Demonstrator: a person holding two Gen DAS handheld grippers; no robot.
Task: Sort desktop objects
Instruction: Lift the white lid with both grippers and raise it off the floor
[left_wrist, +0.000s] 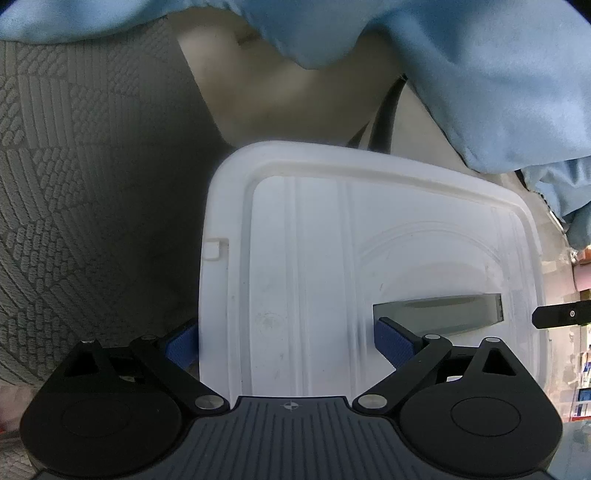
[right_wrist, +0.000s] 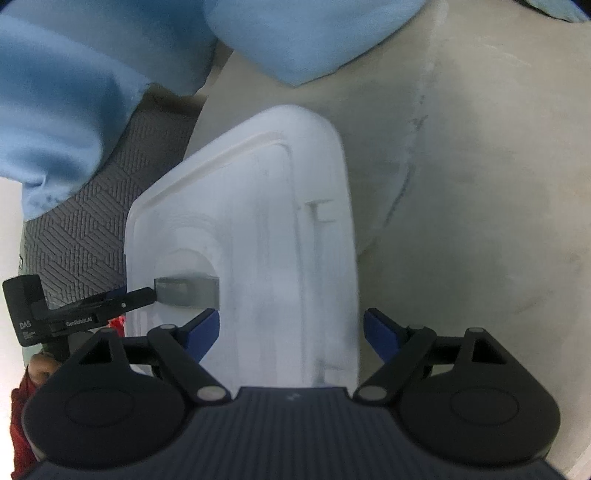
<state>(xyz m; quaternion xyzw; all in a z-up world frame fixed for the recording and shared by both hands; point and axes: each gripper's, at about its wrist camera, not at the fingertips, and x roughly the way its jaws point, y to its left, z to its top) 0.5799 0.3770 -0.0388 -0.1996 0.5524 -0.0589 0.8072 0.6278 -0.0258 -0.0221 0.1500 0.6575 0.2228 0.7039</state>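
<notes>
Both tongs, left gripper (left_wrist: 288, 345) and right gripper (right_wrist: 290, 332), sit spread astride the white bin lid (left_wrist: 369, 258), apparently to lift it level together.

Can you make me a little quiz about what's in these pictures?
1. True or false: the white lid sits between the left gripper's fingers.
2. What colour is the cloth above the lid? A red, B blue, C green.
3. Fill in: the patterned mat beside the lid is ___.
Key: 1 true; 2 B; 3 grey.
</notes>
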